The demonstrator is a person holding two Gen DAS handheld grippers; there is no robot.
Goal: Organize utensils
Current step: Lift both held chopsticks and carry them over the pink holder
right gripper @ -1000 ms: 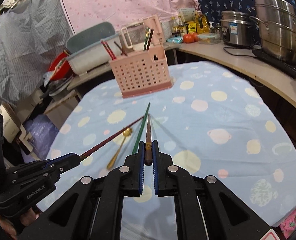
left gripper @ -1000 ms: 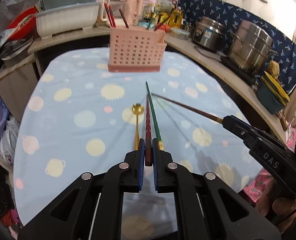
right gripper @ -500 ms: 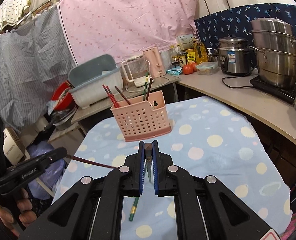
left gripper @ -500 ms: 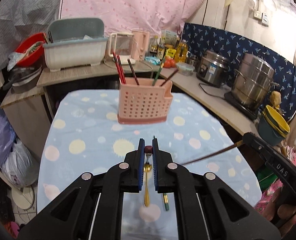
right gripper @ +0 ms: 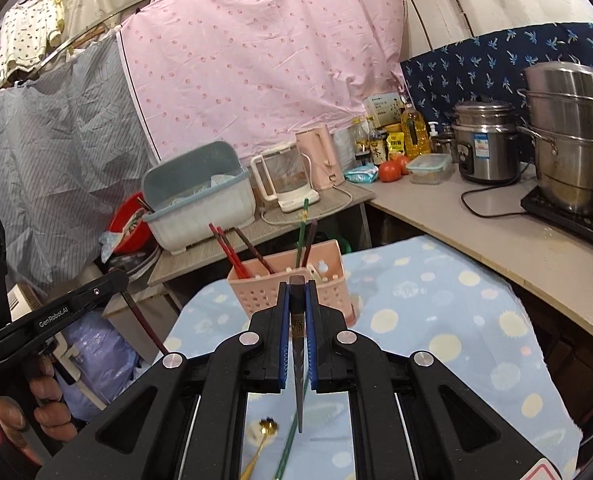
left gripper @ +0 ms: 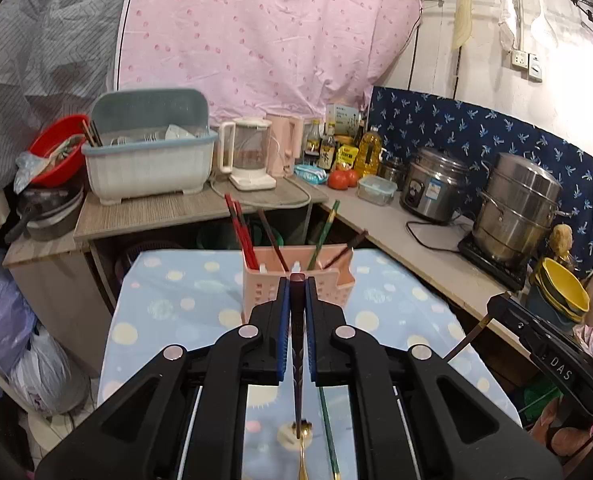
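Observation:
My left gripper (left gripper: 296, 284) is shut on the top end of a dark red chopstick (left gripper: 296, 360), which hangs down towards the table. My right gripper (right gripper: 296, 288) is shut on a dark brown chopstick (right gripper: 297, 360) that also hangs tip down. Just beyond both grippers stands the pink perforated holder (left gripper: 256, 286) (right gripper: 328, 280) with several red, brown and green chopsticks upright in it. A gold spoon (right gripper: 262, 436) (left gripper: 302, 452) and a green chopstick (right gripper: 286, 448) (left gripper: 328, 432) lie on the table below. Each view shows the other gripper at its edge (left gripper: 496, 308) (right gripper: 112, 280).
The table wears a blue dotted cloth (left gripper: 176, 300). Behind it runs a counter with a white dish bin (left gripper: 148, 168), a kettle (left gripper: 248, 156), a rice cooker (left gripper: 432, 184) and a steel steamer pot (left gripper: 516, 208). Yellow bowls (left gripper: 564, 284) sit at the right; bags lie on the floor at the left.
Both grippers have risen and come closer to the pink holder. Their chopsticks have left the table and now hang tip down. The spoon and green chopstick stayed where they lay.

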